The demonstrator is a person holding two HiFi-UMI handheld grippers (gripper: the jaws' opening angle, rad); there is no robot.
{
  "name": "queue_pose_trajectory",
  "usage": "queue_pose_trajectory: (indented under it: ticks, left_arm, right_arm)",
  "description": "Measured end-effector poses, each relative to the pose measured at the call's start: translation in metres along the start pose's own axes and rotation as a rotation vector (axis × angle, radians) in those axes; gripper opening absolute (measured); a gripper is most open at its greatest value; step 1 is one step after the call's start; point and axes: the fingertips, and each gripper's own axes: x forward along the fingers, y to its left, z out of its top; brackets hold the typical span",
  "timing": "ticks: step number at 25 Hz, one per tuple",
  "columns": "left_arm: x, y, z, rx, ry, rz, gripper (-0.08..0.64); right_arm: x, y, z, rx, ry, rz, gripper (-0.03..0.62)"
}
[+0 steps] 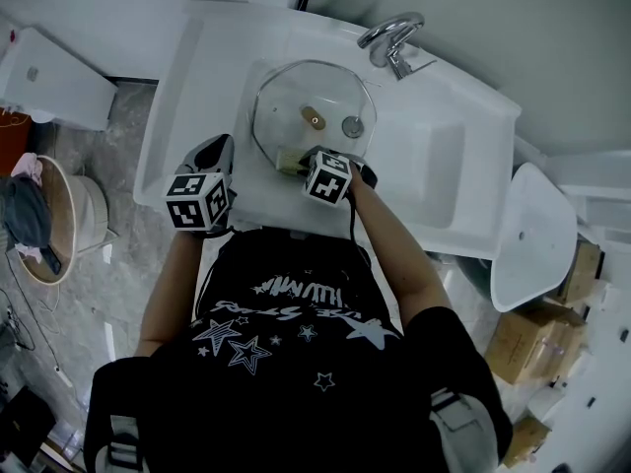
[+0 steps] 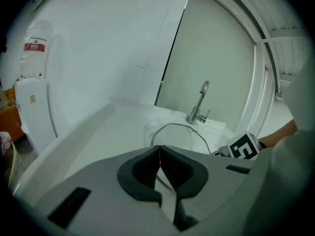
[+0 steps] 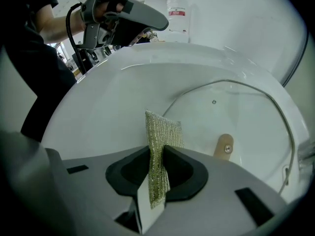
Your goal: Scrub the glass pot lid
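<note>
The round glass pot lid [image 1: 314,116] lies in the white sink [image 1: 434,170], its wooden knob [image 3: 224,146] facing up. My right gripper [image 1: 298,163] is at the lid's near edge, shut on a yellow-green scrub sponge [image 3: 158,144] whose tip reaches the lid's metal rim [image 3: 197,90]. My left gripper [image 1: 221,149] hovers over the sink's left rim, apart from the lid, its jaws closed together with nothing between them. From the left gripper view, the lid [image 2: 179,134] lies ahead, beyond my left gripper [image 2: 158,154].
A chrome faucet [image 1: 394,42] stands behind the lid. A water dispenser [image 1: 49,82] and a basket of cloths [image 1: 44,215] are on the floor at left. A white basin [image 1: 532,235] and cardboard boxes [image 1: 527,338] are at right.
</note>
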Motion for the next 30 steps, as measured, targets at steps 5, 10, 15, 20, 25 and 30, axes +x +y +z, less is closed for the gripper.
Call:
queue_pose_trajectory:
  ticks: [5, 10, 15, 20, 25, 30]
  left_arm:
    - [0.003, -0.003, 0.0, 0.0, 0.001, -0.005, 0.009]
    - [0.004, -0.004, -0.002, 0.0, 0.008, -0.007, 0.009]
    - [0.003, -0.002, -0.001, 0.006, 0.012, -0.006, 0.009]
    - [0.006, -0.003, 0.001, 0.003, 0.015, -0.009, 0.009]
    - [0.008, -0.002, 0.006, 0.014, 0.003, -0.009, 0.009]
    - [0.01, 0.004, 0.01, 0.019, 0.005, 0.003, 0.009]
  right_arm:
    - [0.001, 0.005, -0.002, 0.05, -0.017, 0.052, 0.081]
    - [-0.003, 0.003, 0.0, 0.061, -0.049, 0.048, 0.081]
    - [-0.031, -0.036, 0.01, -0.038, -0.106, -0.184, 0.069]
    - [-0.064, -0.098, 0.005, -0.069, -0.089, -0.429, 0.069]
    - [-0.087, -0.145, -0.001, -0.077, -0.039, -0.579, 0.069]
    - [-0.094, -0.167, -0.004, -0.052, -0.02, -0.65, 0.069]
